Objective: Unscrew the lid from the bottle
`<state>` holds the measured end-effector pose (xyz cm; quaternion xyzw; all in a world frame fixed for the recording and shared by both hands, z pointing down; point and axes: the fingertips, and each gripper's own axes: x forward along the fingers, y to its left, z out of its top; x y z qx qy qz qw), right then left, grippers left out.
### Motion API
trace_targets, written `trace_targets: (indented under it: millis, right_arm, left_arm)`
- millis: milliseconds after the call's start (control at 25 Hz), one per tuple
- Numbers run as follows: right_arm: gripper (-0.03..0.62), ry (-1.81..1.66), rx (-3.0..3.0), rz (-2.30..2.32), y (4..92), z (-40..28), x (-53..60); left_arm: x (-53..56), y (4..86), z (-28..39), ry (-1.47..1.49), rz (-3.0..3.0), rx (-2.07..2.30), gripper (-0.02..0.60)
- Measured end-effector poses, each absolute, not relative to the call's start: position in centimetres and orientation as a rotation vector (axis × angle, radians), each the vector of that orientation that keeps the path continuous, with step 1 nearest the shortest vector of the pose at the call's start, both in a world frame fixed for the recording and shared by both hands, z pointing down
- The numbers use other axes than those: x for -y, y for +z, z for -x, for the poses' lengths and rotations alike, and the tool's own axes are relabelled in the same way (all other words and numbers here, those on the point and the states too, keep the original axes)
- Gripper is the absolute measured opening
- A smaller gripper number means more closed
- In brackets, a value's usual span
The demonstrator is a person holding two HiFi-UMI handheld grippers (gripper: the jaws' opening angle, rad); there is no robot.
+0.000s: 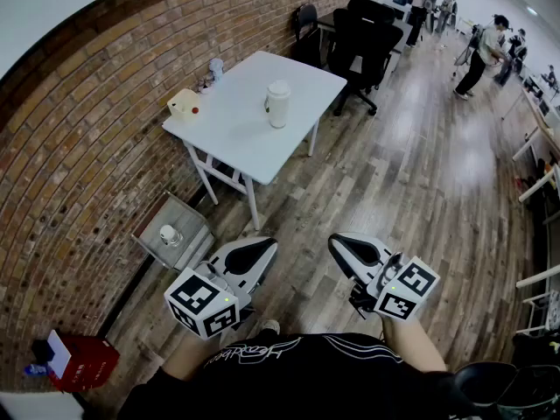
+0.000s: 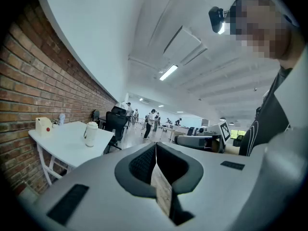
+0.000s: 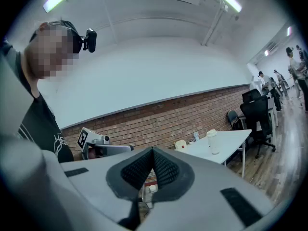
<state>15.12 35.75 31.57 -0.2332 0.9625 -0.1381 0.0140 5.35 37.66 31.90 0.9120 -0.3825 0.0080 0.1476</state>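
Note:
A white bottle with a pale lid stands upright on a white table against the brick wall, well ahead of me. It also shows small in the left gripper view, bottle, and in the right gripper view, bottle. Both grippers hang low near my body, far from the table. My left gripper is shut with nothing between its jaws. My right gripper is likewise shut and empty.
A cream box with a red dot and a small bottle sit at the table's wall side. Black chairs stand behind it. A grey crate and a red box lie on the floor by the wall. People stand far back.

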Motion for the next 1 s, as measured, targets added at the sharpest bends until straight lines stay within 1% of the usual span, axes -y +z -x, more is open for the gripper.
trace_targets:
  millis: [360,680,720,800,920,1000]
  right_arm:
    - [-0.005,-0.414,-2.965,0.882,31.6,-14.1,-33.2]
    - [-0.003,-0.388,-2.915,1.007,31.6,-13.7,-31.5]
    - [0.009,-0.390,-2.914,1.015,31.8,-13.4,-31.4]
    - [0.049,-0.394,-2.914,1.030,32.2,-12.9,-31.3]
    - [0.153,-0.395,-2.913,1.053,32.8,-12.2,-31.2]
    - [0.195,-0.405,-2.907,1.062,33.3,-12.0,-31.0]
  left_arm:
    - [-35.3,32.1,-2.9,0.104,-2.679,1.090,0.031]
    - [-34.1,31.7,-0.6,0.071,-2.722,1.021,0.035]
    - [-34.2,31.8,-0.4,0.067,-2.728,1.005,0.051]
    - [-34.1,32.0,0.1,0.064,-2.735,0.971,0.162]
    - [-34.0,32.7,0.7,0.085,-2.732,0.954,0.211]
    - [-33.9,33.2,1.1,0.108,-2.729,0.969,0.277]
